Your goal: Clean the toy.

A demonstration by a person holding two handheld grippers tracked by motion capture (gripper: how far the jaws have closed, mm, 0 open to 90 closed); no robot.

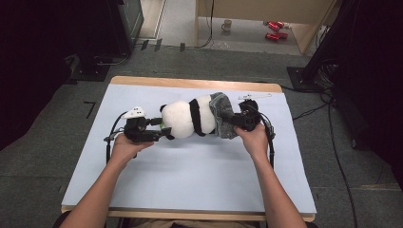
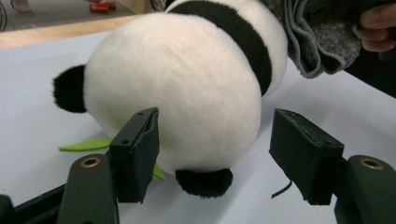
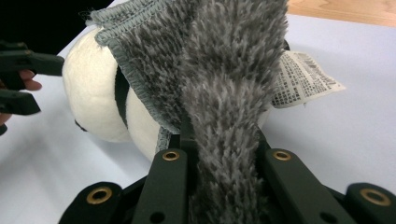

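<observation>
A black-and-white panda plush (image 1: 187, 118) lies on its side on the pale blue mat (image 1: 190, 175). A grey fuzzy cloth (image 1: 222, 114) wraps its right end. My left gripper (image 1: 160, 129) is open, its jaws standing on either side of the panda's round white head (image 2: 187, 93) with gaps showing. A green felt leaf (image 2: 86, 144) pokes out under the head. My right gripper (image 1: 236, 121) is shut on the grey cloth (image 3: 224, 93), which bunches up between its jaws. A white printed label (image 3: 303, 79) hangs from the plush behind the cloth.
The wooden table edge (image 1: 190, 83) runs along the far side of the mat. A small pale object (image 1: 254, 96) lies near the mat's far right. On the floor beyond stand a mug (image 1: 227, 24) and red items (image 1: 275, 29). Cables (image 1: 332, 123) run at the right.
</observation>
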